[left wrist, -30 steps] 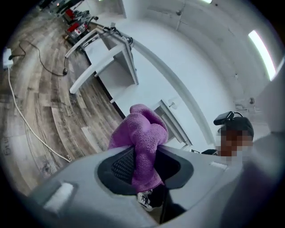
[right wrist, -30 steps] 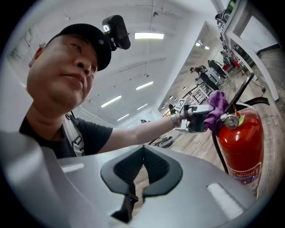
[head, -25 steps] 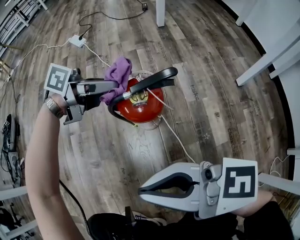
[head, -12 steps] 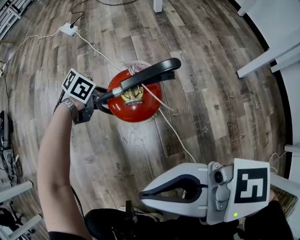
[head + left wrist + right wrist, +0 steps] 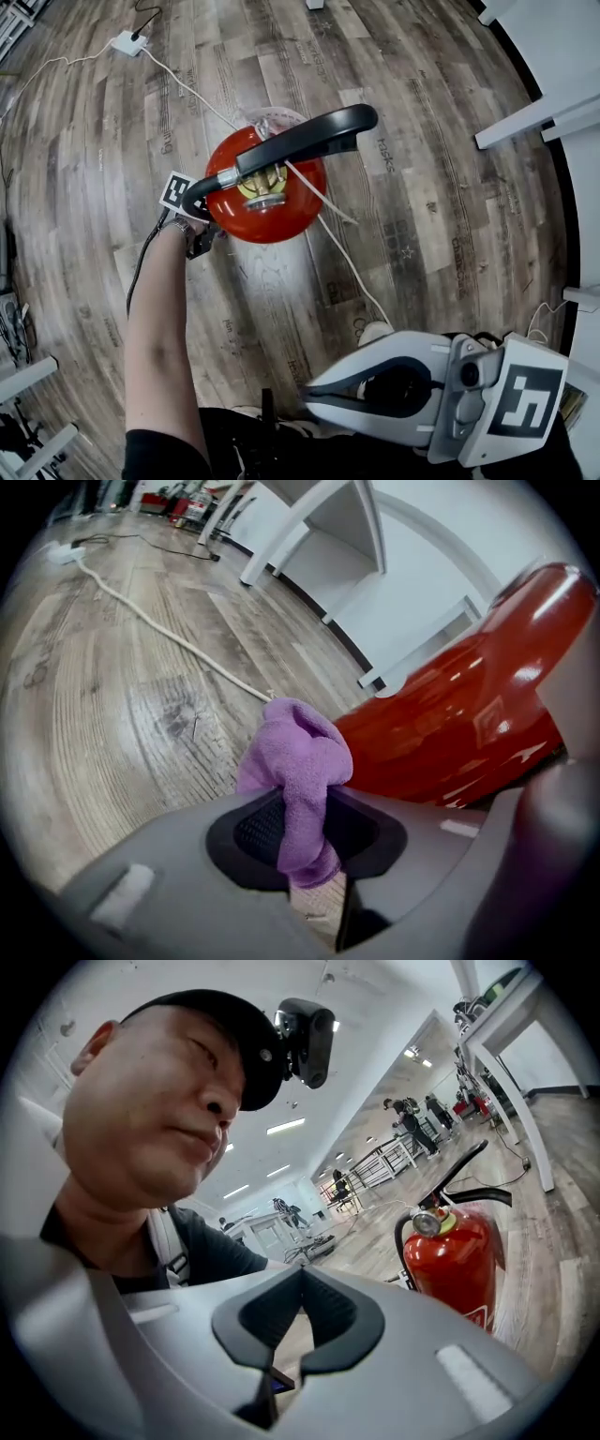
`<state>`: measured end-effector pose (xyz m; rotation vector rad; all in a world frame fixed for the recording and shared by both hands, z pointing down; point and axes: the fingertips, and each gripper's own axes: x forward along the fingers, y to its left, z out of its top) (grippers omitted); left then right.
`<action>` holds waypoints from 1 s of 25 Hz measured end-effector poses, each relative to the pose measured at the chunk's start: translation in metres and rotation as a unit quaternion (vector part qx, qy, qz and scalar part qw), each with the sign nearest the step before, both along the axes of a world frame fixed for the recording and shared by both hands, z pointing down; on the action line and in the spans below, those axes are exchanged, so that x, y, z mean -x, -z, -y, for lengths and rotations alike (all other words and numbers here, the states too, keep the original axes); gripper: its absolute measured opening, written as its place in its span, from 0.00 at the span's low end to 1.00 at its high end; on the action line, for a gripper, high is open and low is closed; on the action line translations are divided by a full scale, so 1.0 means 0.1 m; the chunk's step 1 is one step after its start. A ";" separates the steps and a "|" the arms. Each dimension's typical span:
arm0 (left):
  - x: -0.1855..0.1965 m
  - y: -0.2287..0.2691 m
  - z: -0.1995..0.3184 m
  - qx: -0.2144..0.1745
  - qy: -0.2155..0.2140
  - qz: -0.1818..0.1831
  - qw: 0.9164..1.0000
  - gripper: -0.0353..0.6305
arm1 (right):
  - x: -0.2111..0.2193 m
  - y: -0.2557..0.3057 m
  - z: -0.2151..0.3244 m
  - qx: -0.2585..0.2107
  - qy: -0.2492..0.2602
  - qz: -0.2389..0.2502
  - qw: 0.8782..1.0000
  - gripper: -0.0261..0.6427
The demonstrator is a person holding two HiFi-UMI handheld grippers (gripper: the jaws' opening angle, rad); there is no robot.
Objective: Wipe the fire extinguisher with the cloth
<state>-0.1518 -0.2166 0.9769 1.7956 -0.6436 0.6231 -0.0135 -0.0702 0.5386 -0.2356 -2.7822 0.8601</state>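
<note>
While a wooden floor (image 5: 441,150) was spread beneath both pairs of fingers, white furniture legs (image 5: 539,108) were set well off beyond the right gripper (image 5: 319,398). The red fire extinguisher (image 5: 281,202) was stood upright on that floor, well ahead of the right fingers and just beside the left ones, with its black handle (image 5: 309,141) on top. The right gripper was held low in the head view, its fingers clenched tip to tip with nothing between them. In the right gripper view the extinguisher was seen past their right side, well apart from them. A bare forearm (image 5: 159,347) was stretched down to the left gripper (image 5: 202,234), which was tucked by the extinguisher's flank and partly hidden by it. The purple cloth (image 5: 300,771) was grasped between the left fingers, which had just been closing a little on it. It was bunched into a knot just past the fingertips, with the red body close to their right. Whether cloth and body touched could not be told. A white cable (image 5: 352,272) was laid from near the extinguisher toward the right fingers. Another stretch of it was led away ahead of the left fingers to a power strip (image 5: 125,42).
</note>
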 end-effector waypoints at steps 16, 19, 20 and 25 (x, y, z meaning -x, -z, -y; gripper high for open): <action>0.01 0.40 -0.10 -0.072 0.182 -0.134 0.971 0.21 | 0.09 0.09 -0.34 -0.050 0.013 -0.003 0.999 0.04; 0.03 0.93 -0.03 -0.127 0.195 -0.180 0.956 0.21 | 0.16 0.07 -0.42 -0.062 0.019 -0.001 0.998 0.04; 0.05 1.11 -0.01 -0.146 0.199 -0.190 0.950 0.21 | 0.20 0.07 -0.44 -0.064 0.021 0.001 0.998 0.04; 0.26 2.12 0.02 -0.252 0.221 -0.230 0.914 0.20 | 0.37 0.09 -0.54 -0.069 0.026 0.017 0.997 0.04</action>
